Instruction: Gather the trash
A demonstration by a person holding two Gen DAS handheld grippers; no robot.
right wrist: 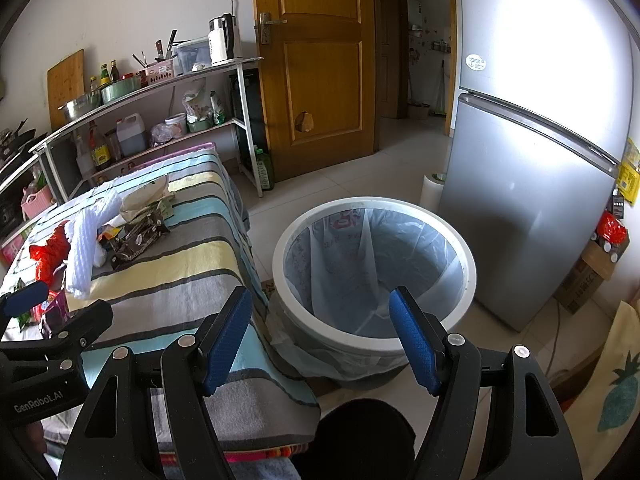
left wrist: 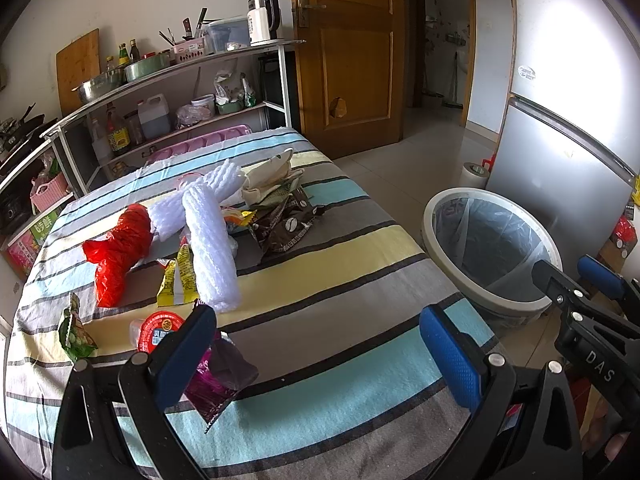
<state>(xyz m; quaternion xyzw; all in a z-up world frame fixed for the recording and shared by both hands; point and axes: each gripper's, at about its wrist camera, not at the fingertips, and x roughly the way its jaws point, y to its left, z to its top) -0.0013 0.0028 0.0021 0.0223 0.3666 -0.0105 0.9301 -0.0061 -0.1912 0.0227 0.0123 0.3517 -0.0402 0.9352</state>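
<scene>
Plainly, step in hand: an early stretch of the collecting, by my judgement, since the litter lies on the striped cloth-covered table [left wrist: 340,264] and nothing is gripped.
Left tongs: the left gripper [left wrist: 320,354] hovers low over the near end of the table, its blue-padded fingers [left wrist: 450,356] spread wide and holding nothing.
Right tongs: the right gripper [right wrist: 322,338] is likewise spread and empty, poised just above the near rim of the bin.
Nearest trash: a crumpled purple foil wrapper [left wrist: 222,384] lies right beside the left gripper's left finger; whether they touch I cannot tell.
Other trash: a round red-lidded plastic cup [left wrist: 154,330], a green snack packet [left wrist: 74,330], a yellow sachet [left wrist: 176,280], a crumpled red plastic bag [left wrist: 118,252], long rolls of white foam netting [left wrist: 208,240], dark brown coffee-bean packets [left wrist: 284,226] and a beige paper wrapper [left wrist: 270,174] are heaped farther back along the table.
Container: a round white waste bin lined with a clear plastic bag [right wrist: 374,276] stands on the tiled floor, just beside the table's right edge and in front of the silver refrigerator [right wrist: 532,200].
Contents: the liner looks empty; its very bottom is hidden behind the right gripper.
Next move: probably shift the left gripper slightly left to straddle the purple wrapper, close on it, then carry it right over the bin and let go.
Care needed: foil is thin and slippery, so a pinch on a raised fold should hold better than one on a flat face.
</scene>
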